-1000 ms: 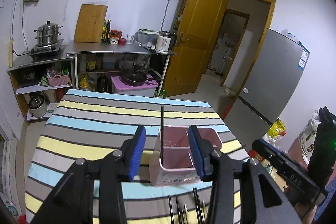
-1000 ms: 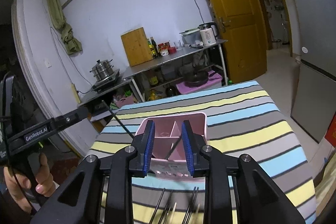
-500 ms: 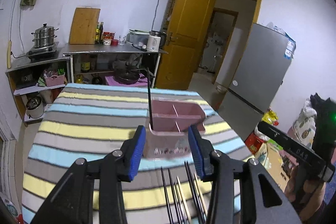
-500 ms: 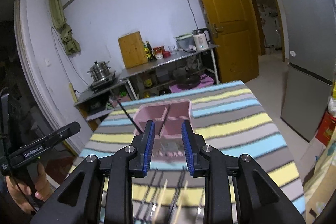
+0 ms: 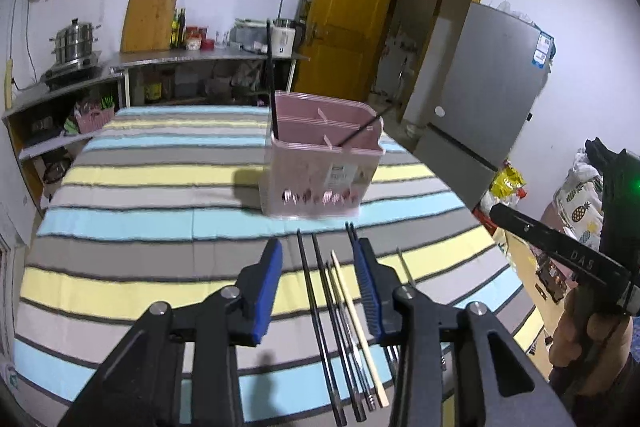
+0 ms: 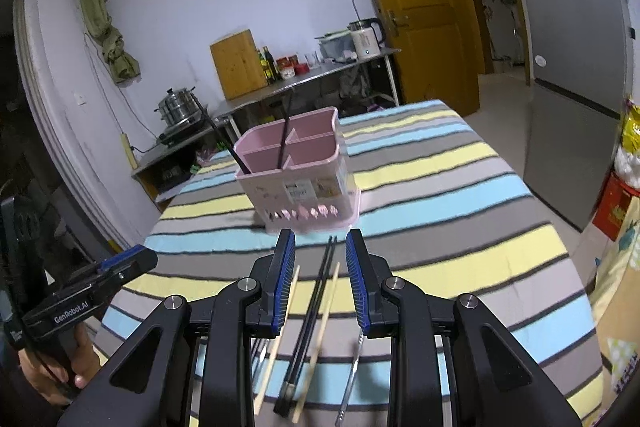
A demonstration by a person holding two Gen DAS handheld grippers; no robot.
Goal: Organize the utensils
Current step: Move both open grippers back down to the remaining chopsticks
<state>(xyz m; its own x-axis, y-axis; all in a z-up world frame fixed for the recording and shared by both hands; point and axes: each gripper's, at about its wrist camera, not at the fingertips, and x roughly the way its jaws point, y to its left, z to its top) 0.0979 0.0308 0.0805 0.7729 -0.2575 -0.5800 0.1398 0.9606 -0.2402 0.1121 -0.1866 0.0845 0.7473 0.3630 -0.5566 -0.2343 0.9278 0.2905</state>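
Note:
A pink divided holder (image 5: 320, 171) (image 6: 296, 183) stands mid-table on the striped cloth, with two black chopsticks (image 5: 271, 87) (image 6: 285, 131) leaning in it. Several loose chopsticks lie on the cloth in front of it: black chopsticks (image 5: 320, 327) (image 6: 312, 315), wooden chopsticks (image 5: 356, 315) (image 6: 324, 319) and a thin metal utensil (image 6: 352, 367). My left gripper (image 5: 320, 283) hovers over them, its jaws closing with nothing pressed between the pads. My right gripper (image 6: 320, 279) also hangs above them, open and holding nothing.
The striped table (image 5: 140, 227) drops off at its right edge, beside a grey fridge (image 5: 480, 87) and an open yellow door (image 5: 348, 7). Behind the table stands a steel shelf (image 5: 200, 57) with a pot, cutting board and kettle. A hand (image 5: 580, 339) holds the right gripper.
Both grippers have drawn back from the pink holder and sunk toward the loose chopsticks at the table front. The left jaws stand slightly narrower.

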